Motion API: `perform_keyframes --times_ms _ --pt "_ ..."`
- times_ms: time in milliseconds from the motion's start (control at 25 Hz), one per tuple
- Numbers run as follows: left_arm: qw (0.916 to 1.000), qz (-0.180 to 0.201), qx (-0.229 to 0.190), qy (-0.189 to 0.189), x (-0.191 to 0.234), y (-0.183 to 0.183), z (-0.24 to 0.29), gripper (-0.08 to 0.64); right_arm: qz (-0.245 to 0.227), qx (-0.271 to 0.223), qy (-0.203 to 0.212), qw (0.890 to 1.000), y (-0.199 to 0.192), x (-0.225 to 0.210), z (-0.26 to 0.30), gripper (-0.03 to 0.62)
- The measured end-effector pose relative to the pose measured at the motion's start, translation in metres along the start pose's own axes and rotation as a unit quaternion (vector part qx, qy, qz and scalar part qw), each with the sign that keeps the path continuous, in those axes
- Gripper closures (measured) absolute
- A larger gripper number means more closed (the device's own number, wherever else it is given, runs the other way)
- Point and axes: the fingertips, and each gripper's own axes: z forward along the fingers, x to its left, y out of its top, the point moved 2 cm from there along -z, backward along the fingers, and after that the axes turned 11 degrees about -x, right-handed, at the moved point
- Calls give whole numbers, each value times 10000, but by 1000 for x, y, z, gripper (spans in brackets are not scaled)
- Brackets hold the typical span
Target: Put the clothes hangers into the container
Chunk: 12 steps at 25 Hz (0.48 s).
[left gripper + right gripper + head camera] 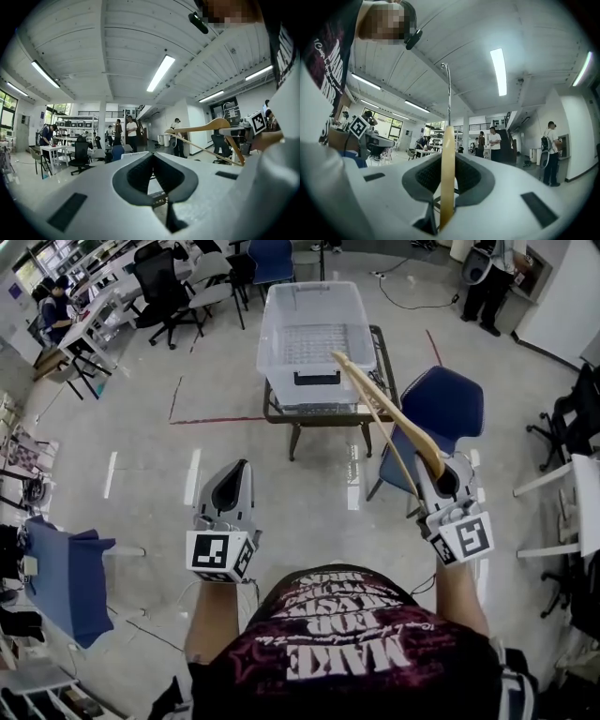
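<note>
Carrying one wooden hanger is where the job stands: the right gripper is clamped on its lower end, the right gripper view showing the pale wood pinched edge-on between the pads, with the metal hook rising above. The hanger slants up and forward toward the clear plastic container, which sits on a glass-topped table ahead, beside a blue chair. No hanger shows inside the container, so by my reading the task is early, with this hanger to be carried over and lowered in. The left gripper hangs low, its jaws pressed together on nothing. On the person's dark shirt, "MAKE" reads upside down; the other print is too warped to read.
</note>
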Motion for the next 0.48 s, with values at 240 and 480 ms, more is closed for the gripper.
perform_keyframes --times_ms 240,480 --pt "9998 38 123 151 8 -3 1 554 269 58 63 9996 -13 -6 5 534" --pt "9997 -9 230 90 27 -20 6 554 266 28 -81 9996 -26 -1 21 534"
